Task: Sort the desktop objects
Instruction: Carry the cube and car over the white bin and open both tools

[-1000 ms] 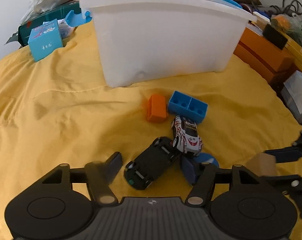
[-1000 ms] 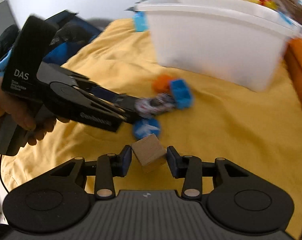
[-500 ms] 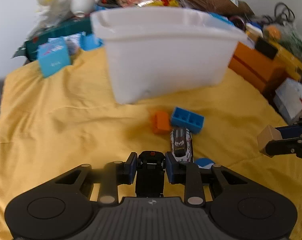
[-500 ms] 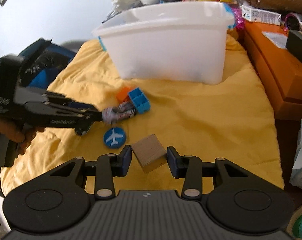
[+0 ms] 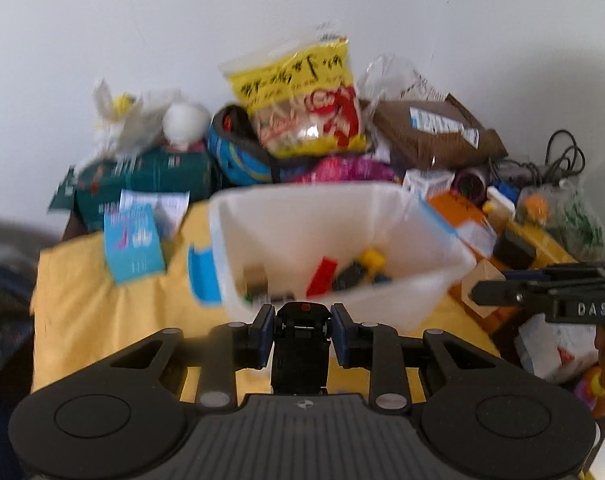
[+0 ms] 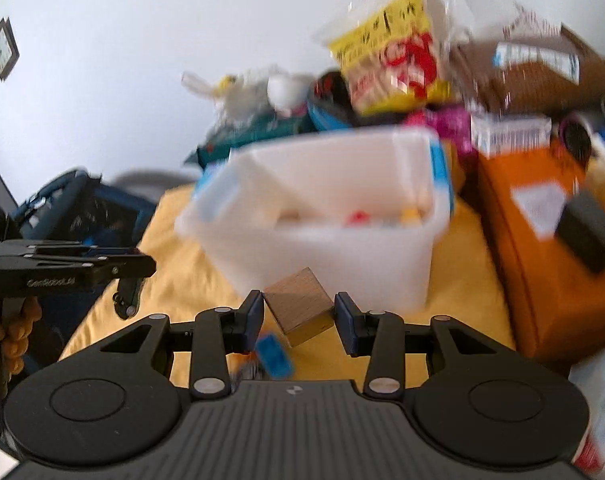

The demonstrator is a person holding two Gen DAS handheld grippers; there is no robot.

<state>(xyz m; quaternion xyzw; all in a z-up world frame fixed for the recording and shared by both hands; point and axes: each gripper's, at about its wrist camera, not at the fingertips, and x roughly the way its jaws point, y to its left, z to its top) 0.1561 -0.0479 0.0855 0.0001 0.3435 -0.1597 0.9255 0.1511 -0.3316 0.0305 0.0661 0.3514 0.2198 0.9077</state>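
My left gripper (image 5: 302, 330) is shut on a black toy car (image 5: 300, 344), underside up, held just in front of the white plastic bin (image 5: 342, 216). Inside the bin lie a red brick (image 5: 321, 276), a black piece and a yellow piece. In the right wrist view my right gripper (image 6: 300, 314) is shut on a wooden cube (image 6: 300, 304), also raised before the bin (image 6: 322, 248). The cube and right gripper show at the right edge of the left wrist view, cube (image 5: 484, 278) beside the bin's corner. A blue brick (image 6: 274, 356) lies on the yellow cloth (image 6: 182, 276) below.
Orange boxes (image 6: 542, 248) stand right of the bin. Behind it is a heap of bags, a yellow snack packet (image 5: 302, 104), a brown parcel (image 5: 434, 128) and cables. A light blue carton (image 5: 132, 240) and green box (image 5: 142, 176) sit left. A hand holds the left tool (image 6: 62, 272).
The left gripper closed on the black car and lifted it from the cloth. Both grippers rose and tilted up, so the bin's inside now shows. The cube stayed gripped.
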